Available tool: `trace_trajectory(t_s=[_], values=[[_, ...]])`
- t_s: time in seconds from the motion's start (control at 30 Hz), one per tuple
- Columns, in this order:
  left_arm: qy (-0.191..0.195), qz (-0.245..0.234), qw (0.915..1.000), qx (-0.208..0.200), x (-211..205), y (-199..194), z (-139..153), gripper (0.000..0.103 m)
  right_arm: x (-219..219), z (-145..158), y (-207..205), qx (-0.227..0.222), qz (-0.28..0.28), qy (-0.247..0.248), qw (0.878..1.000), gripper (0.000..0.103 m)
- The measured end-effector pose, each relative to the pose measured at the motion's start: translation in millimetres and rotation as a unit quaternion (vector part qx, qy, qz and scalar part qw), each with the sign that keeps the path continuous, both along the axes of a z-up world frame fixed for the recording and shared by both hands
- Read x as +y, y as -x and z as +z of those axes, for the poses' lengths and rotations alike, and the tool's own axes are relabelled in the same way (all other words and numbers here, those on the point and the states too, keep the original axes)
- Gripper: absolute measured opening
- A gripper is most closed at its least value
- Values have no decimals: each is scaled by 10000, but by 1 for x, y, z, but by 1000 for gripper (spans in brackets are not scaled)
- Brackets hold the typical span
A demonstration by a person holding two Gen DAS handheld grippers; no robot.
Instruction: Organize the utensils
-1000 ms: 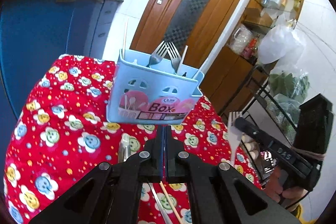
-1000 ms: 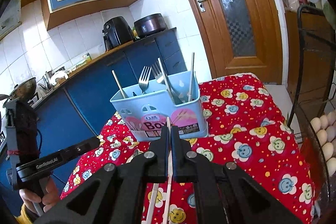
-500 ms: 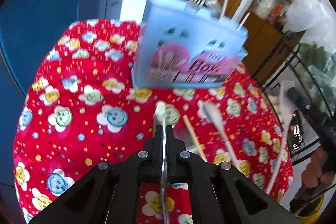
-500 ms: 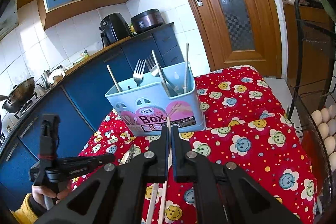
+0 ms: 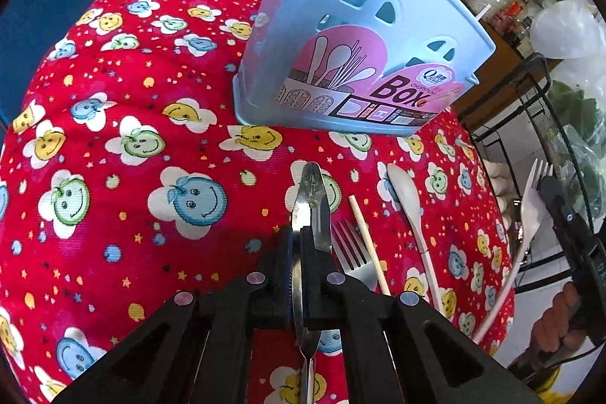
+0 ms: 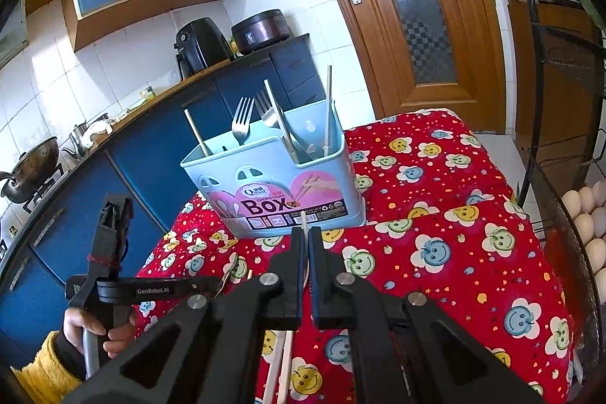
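Tilting steeply down over the red smiley-face tablecloth [image 5: 125, 184], the left gripper [image 5: 302, 245] now sits low above the cloth, where a second ago it faced the blue utensil box [image 5: 352, 63] nearly level from higher up. Its jaws are pressed together on the handle of a metal utensil [image 5: 311, 199] whose rounded end lies on the cloth just short of the box. Beside it to the right lie a metal fork [image 5: 354, 258], a wooden chopstick [image 5: 367, 237] and a white plastic spoon [image 5: 411, 203], all flat on the cloth. At the far right edge the right gripper carries a white plastic fork [image 5: 532, 211] above the table's side.

From the right wrist view, little has changed: the right gripper [image 6: 305, 245] hangs in the same spot, angled gently down toward the utensil box [image 6: 280, 188], jaws pinching the slim white handle [image 6: 304, 220]. The box stands upright on the tablecloth [image 6: 454, 214], holding forks and chopsticks. At lower left, a hand [image 6: 94, 328] in a yellow sleeve grips the left gripper's handle, which has dropped lower than before.
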State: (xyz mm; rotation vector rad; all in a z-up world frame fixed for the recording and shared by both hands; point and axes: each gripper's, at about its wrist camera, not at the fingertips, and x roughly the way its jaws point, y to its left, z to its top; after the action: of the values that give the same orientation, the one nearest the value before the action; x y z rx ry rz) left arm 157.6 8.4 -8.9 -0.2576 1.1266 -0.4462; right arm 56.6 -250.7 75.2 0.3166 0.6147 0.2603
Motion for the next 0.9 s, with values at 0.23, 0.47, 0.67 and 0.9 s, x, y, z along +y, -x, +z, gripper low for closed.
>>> trace_trajectory(t_s=[0.23,0.47,0.67,0.9], values=[[236,-97,9996,80,4,1,0,35,0,-2,-1,25,10,-15,10000,4],[113,-240,9996,-72,-8,0,-1,35,1,-4,-1,36,48,-24,10000,4],[483,-305,9983,109,-2,-14,-7,9,2,-4,0,40,46,-32,10000,4],[515,-282,9983,-38,-4,-7,-7,2,2,-3,0,21,47,-12,10000,4]])
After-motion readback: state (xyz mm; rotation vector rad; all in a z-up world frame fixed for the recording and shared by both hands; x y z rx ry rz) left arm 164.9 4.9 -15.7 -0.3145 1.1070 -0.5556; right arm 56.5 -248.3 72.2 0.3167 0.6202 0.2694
